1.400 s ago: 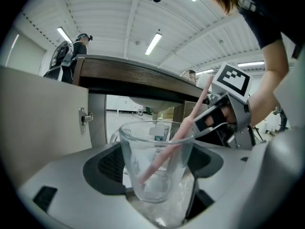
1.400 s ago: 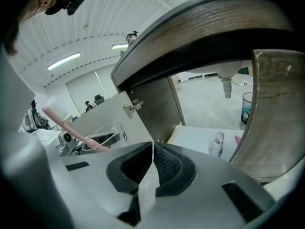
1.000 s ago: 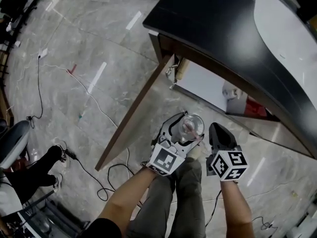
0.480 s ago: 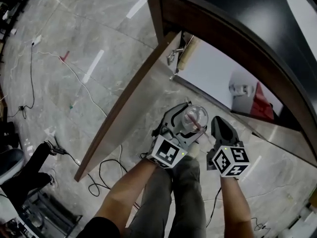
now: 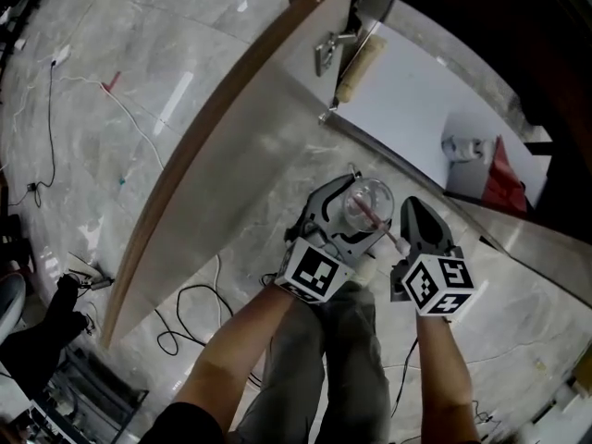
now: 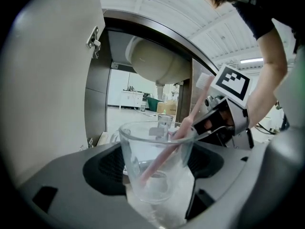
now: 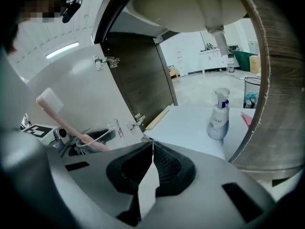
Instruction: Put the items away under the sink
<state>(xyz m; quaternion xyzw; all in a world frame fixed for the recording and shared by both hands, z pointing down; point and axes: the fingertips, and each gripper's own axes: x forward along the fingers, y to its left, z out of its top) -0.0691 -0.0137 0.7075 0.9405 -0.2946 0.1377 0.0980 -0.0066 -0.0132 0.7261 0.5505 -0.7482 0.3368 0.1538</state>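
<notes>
Before the open cabinet (image 5: 407, 100), left tool (image 5: 346, 218) grips a glass (image 6: 153, 162).

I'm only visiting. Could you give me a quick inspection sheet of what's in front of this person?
Surface: white cabinet floor under the sink, door open.
Job's things: clear cup with a pink toothbrush standing in it.
Clutter: a spray bottle and a red item are inside the cabinet.
Grippers: left gripper shut on the cup; right gripper shut, empty.
Cables: black cable looped on the floor.
Surroundings: marble floor, sink basin overhead.
</notes>
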